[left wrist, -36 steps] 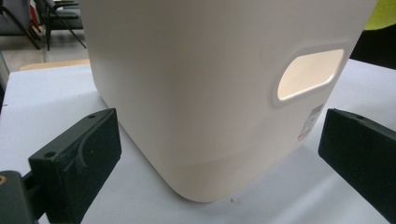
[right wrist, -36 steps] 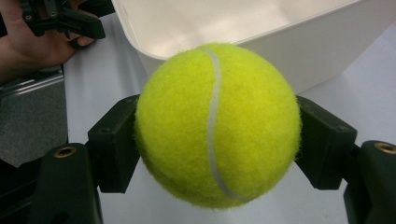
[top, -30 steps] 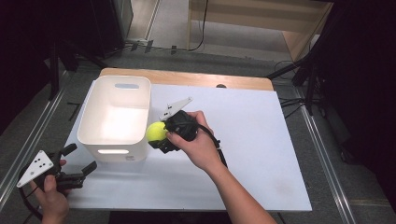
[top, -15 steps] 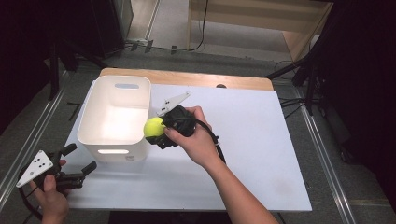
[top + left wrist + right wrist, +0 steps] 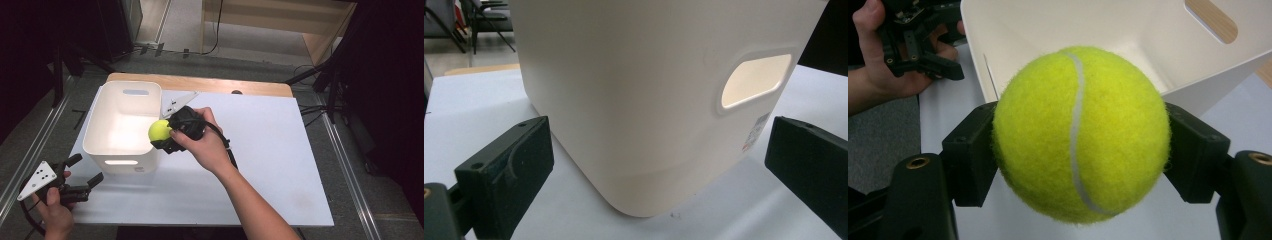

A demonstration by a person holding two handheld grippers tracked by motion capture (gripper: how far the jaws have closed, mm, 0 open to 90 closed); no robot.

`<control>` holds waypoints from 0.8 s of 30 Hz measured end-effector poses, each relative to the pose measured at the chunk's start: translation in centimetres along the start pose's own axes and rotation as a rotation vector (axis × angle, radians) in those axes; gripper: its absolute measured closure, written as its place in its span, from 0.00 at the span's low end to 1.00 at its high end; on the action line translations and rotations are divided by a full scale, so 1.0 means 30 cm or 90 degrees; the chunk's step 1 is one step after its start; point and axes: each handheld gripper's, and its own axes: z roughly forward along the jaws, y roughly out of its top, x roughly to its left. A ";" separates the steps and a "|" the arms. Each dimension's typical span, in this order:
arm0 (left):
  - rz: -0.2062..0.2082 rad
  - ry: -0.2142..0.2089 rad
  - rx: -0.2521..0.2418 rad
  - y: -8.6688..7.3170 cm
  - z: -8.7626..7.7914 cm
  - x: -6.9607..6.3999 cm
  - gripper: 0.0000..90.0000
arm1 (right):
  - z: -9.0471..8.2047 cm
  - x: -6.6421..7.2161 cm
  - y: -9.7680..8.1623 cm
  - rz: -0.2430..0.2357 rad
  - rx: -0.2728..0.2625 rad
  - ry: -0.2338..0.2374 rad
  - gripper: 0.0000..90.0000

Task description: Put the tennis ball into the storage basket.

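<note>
One tennis ball (image 5: 159, 130) in right claw (image 5: 162, 137), bin (image 5: 100, 147) label (unreadable) (image 5: 756, 133)

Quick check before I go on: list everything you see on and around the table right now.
tennis ball: one, yellow-green, clamped in the right tool at the bin's right rim
bin: one, white, with handle slots, left part of the table
table: one, white top, wooden far edge
left tool: one, black, jaws apart, held off the table's near-left corner
right tool: one, black, gripping the ball
hands: two, one on each tool
</note>
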 end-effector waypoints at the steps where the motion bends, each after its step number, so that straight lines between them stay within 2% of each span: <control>1: 0.001 0.000 0.001 0.000 0.000 0.000 0.00 | 0.004 -0.002 0.004 -0.003 -0.004 0.001 0.27; 2: 0.000 0.000 0.000 0.000 0.000 0.000 0.00 | 0.004 -0.001 0.008 0.004 -0.003 0.004 0.27; 24: -0.001 -0.001 0.000 0.000 0.000 0.001 0.00 | 0.093 -0.006 0.062 -0.008 -0.007 0.022 0.27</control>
